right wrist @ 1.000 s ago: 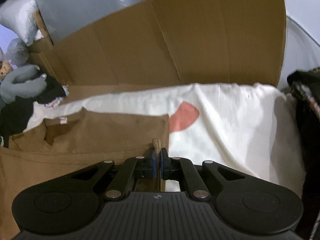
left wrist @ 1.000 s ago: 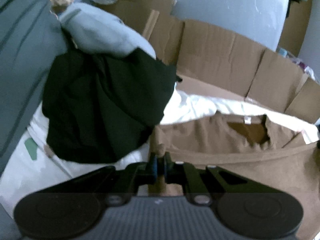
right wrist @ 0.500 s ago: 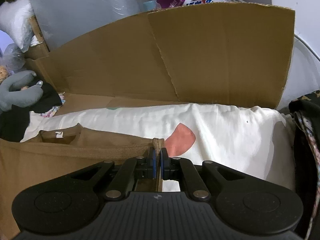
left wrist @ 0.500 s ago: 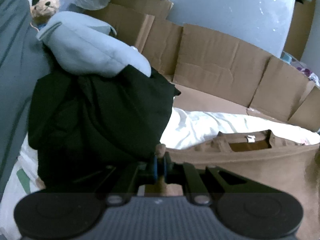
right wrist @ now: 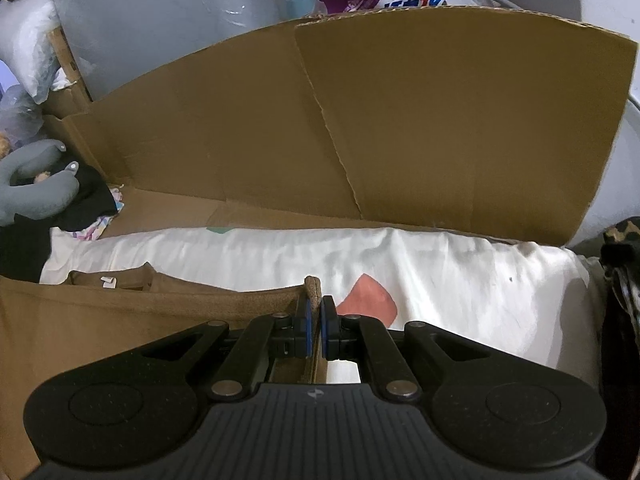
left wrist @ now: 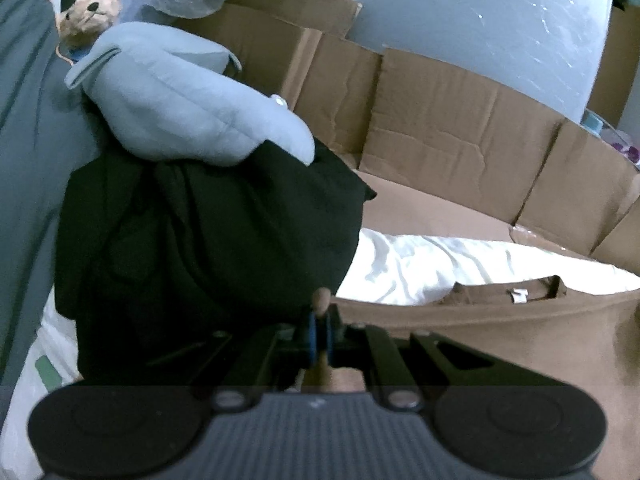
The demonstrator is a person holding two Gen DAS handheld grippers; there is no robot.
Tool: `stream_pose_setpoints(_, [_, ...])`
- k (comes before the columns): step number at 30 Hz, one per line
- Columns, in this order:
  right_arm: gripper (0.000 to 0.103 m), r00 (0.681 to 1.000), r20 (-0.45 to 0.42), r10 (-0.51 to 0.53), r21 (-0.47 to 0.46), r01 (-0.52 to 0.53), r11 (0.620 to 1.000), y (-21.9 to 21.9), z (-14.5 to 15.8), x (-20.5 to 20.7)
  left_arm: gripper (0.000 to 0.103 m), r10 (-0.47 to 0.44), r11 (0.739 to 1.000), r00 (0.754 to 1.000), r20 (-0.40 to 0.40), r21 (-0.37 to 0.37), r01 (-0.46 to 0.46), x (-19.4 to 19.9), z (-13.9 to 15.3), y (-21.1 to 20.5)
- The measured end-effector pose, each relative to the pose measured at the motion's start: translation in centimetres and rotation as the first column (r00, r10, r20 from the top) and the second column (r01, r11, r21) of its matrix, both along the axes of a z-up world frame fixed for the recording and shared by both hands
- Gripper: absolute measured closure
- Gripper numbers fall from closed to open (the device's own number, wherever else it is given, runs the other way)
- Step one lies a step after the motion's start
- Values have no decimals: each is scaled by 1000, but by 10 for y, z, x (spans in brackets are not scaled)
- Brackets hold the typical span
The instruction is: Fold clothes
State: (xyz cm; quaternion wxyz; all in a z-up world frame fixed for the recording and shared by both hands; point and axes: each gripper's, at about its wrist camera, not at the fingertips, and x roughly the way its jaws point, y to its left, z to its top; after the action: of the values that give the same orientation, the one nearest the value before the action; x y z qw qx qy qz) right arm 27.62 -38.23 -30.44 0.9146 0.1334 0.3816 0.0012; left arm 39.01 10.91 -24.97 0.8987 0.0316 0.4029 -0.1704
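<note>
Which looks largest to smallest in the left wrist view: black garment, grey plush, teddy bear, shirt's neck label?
1. black garment
2. grey plush
3. teddy bear, farther back, so unsure
4. neck label

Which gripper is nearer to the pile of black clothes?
Left. The left gripper is right beside the black clothes, clamping the brown shirt. The right gripper clamps the shirt's other corner, with the pile far off.

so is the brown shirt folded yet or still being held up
Held up, mid-fold. The left gripper and right gripper are each shut on an edge of the brown shirt, lifted over its collar.
</note>
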Motion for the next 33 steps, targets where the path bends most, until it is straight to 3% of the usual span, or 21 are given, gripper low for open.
stream_pose_setpoints(6, [100, 998, -56, 17, 16, -16, 1000, -4, -3, 19, 98, -31, 999, 998, -60, 42, 33, 25, -2, -8])
stream_pose_setpoints(27, [100, 997, -76, 21, -53, -25, 998, -2, -10, 61, 98, -35, 995, 999, -42, 88, 38, 56, -18, -28])
stream_pose_setpoints(33, [100, 997, -76, 17, -37, -20, 999, -2, -19, 69, 97, -14, 991, 997, -75, 130, 24, 68, -36, -34])
